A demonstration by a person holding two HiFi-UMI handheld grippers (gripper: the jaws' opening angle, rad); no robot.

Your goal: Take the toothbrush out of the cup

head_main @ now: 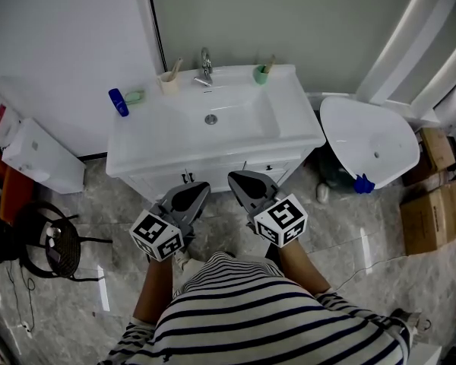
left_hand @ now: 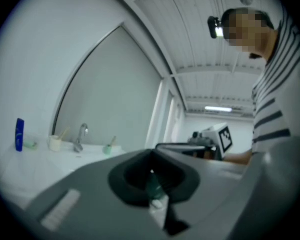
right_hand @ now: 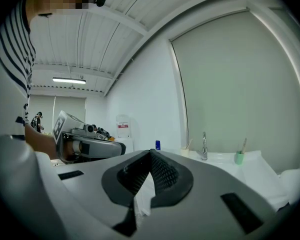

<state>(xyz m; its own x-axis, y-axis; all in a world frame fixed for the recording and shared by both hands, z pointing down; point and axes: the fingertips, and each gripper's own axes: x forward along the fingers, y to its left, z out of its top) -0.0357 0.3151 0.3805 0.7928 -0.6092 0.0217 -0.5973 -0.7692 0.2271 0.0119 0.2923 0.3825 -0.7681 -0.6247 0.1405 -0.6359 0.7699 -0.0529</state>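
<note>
Hovering side by side, lower centre: left gripper [head_main: 191, 195], right gripper [head_main: 245, 181], both roughly level, jaws pressed together, empty, pointing at sink [head_main: 296, 124]; beige cup [head_main: 169, 83], green cup [head_main: 261, 75] well apart, upper centre.

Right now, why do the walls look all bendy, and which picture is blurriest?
The gripper cameras have wide lenses, so straight lines curve and corners go black. Left gripper view is blurriest: the faucet looks soft. Right gripper view is sharper, with a glowing lamp. Head view is sharp, with shiny glare on the floor.
</note>
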